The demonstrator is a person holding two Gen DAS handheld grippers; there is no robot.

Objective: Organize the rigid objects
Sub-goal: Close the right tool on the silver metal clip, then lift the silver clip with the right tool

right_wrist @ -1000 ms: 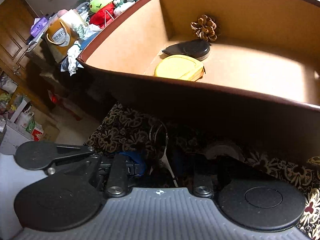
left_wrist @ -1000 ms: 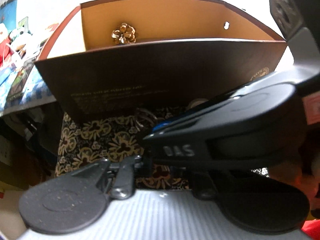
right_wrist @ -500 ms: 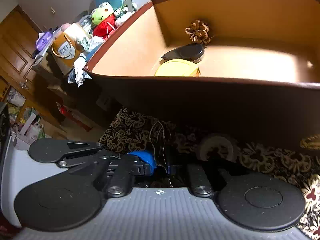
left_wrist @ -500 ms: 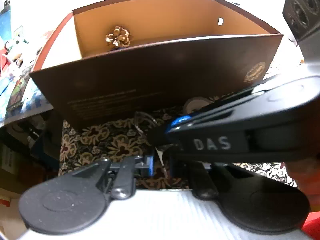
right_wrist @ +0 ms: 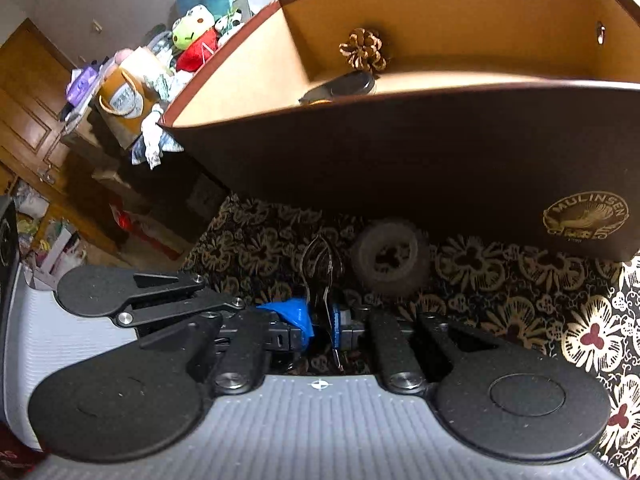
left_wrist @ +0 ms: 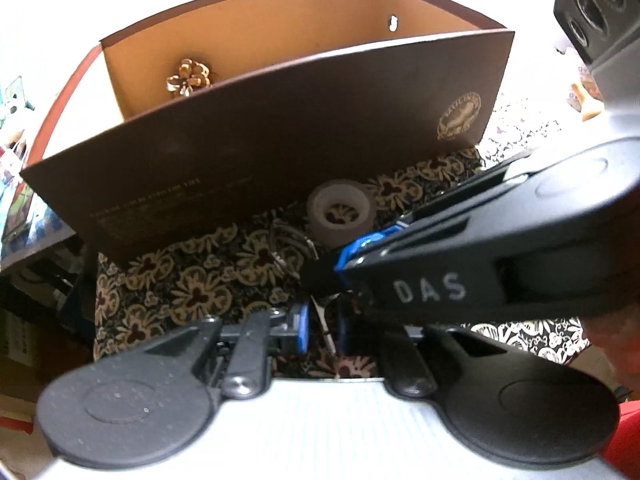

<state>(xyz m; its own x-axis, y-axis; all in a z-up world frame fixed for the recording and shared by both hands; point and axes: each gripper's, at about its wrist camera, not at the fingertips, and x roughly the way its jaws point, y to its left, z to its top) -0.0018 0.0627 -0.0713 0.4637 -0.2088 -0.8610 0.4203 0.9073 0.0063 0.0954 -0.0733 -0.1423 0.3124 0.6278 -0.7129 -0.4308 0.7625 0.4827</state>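
A thin metal clip (left_wrist: 290,240) (right_wrist: 320,260) sits over the floral cloth, just in front of the brown box (left_wrist: 280,140) (right_wrist: 400,168). My left gripper (left_wrist: 323,322) has its blue pads close on the clip's tail. My right gripper (right_wrist: 320,330) is shut on the same clip; in the left wrist view it (left_wrist: 332,268) crosses in from the right. The left gripper's blue fingertip (right_wrist: 290,312) touches the right one's. A white tape roll (left_wrist: 340,212) (right_wrist: 390,256) lies beside the clip. Inside the box are a pine cone (left_wrist: 188,80) (right_wrist: 363,54) and a black round case (right_wrist: 344,86).
The floral cloth (right_wrist: 520,280) covers the table and ends at its left edge. Beyond that edge are a paper bag (right_wrist: 124,96), stuffed toys (right_wrist: 192,28) and a wooden door (right_wrist: 24,100). A black device (left_wrist: 592,8) stands at the far right.
Both grippers have drawn back from the box together, and the clip has stayed between their pads. The tape roll, half hidden before, shows whole now.
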